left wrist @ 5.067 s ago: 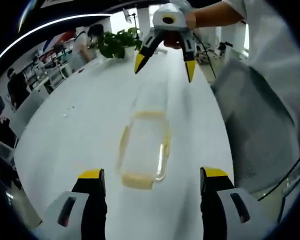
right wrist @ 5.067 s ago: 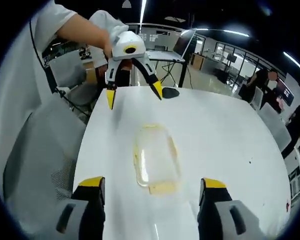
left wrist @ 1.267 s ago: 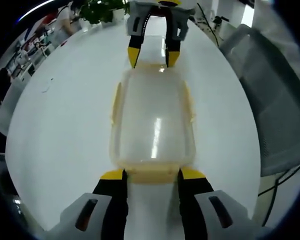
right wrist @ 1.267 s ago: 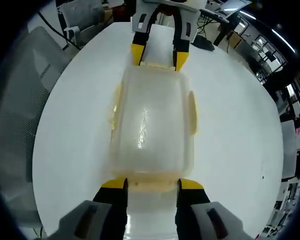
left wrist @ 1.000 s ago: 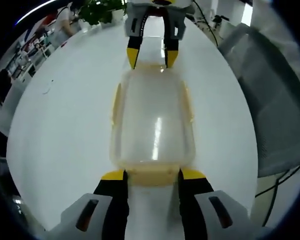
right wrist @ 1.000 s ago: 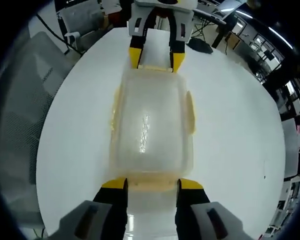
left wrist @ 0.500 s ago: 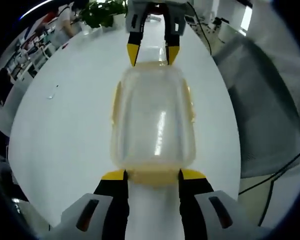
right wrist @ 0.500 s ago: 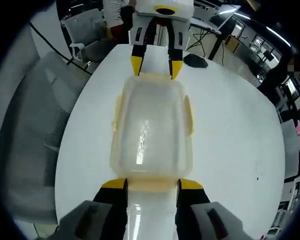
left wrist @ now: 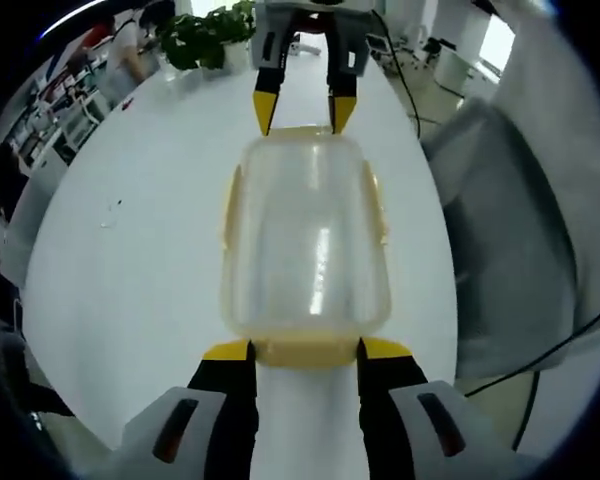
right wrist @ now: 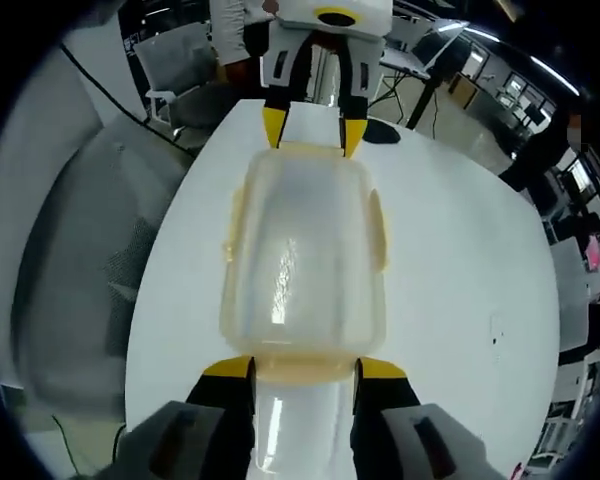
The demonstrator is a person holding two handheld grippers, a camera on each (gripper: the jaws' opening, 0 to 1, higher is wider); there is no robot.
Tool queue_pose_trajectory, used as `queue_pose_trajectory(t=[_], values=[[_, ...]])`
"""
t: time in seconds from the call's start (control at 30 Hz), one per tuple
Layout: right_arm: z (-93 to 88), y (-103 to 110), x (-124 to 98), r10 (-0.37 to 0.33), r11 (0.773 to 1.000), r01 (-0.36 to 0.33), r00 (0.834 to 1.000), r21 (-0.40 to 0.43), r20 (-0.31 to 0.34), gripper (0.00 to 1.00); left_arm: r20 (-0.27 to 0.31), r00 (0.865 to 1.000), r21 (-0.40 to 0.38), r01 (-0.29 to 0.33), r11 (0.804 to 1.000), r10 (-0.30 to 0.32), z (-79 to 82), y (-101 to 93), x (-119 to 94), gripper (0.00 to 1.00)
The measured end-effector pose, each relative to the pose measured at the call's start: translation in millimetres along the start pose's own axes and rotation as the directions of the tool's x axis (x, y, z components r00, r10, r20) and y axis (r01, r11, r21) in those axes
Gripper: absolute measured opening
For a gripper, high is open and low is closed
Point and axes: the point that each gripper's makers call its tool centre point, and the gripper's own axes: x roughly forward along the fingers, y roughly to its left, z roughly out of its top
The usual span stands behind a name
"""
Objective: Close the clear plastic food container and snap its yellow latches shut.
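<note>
The clear plastic food container (left wrist: 305,240) (right wrist: 302,250) has its lid on and hangs between both grippers, lengthwise. Its yellow side latches (left wrist: 228,205) (right wrist: 378,225) lie along the long edges. My left gripper (left wrist: 305,350) is shut on the yellow latch at its near end, the jaws pressing the latch's two corners. At the far end in the left gripper view, the right gripper (left wrist: 302,108) clamps the opposite latch. In the right gripper view, my right gripper (right wrist: 305,368) grips its near-end latch, and the left gripper (right wrist: 312,130) holds the far end.
A white oval table (left wrist: 130,250) (right wrist: 460,260) lies below. Grey mesh chairs (left wrist: 510,230) (right wrist: 80,250) stand beside it. A potted plant (left wrist: 205,30) sits at the table's far end, and a small dark object (right wrist: 385,128) lies near its edge. People stand in the office behind.
Five seconds ago both grippers were open, away from the container. Over the last second they stay clamped on its ends while the table shrinks below, so container and grippers have risen.
</note>
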Motion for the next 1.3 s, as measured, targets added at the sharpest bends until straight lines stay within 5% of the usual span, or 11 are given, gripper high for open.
queue_pose_trajectory(t=[0.83, 1.3], values=[[-86.7, 11.7, -39.3, -0.029, 0.999, 0.029, 0.999, 0.025, -0.027, 0.35, 0.007, 1.0, 0.034, 0.003, 0.999, -0.004, 91.1, -3.4, 35.2, 0.37], [-130.8, 14.1, -46.8, -0.02, 0.999, 0.021, 0.999, 0.034, -0.03, 0.35, -0.029, 1.0, 0.045, -0.004, 0.999, 0.005, 126.2, -3.6, 61.7, 0.37]])
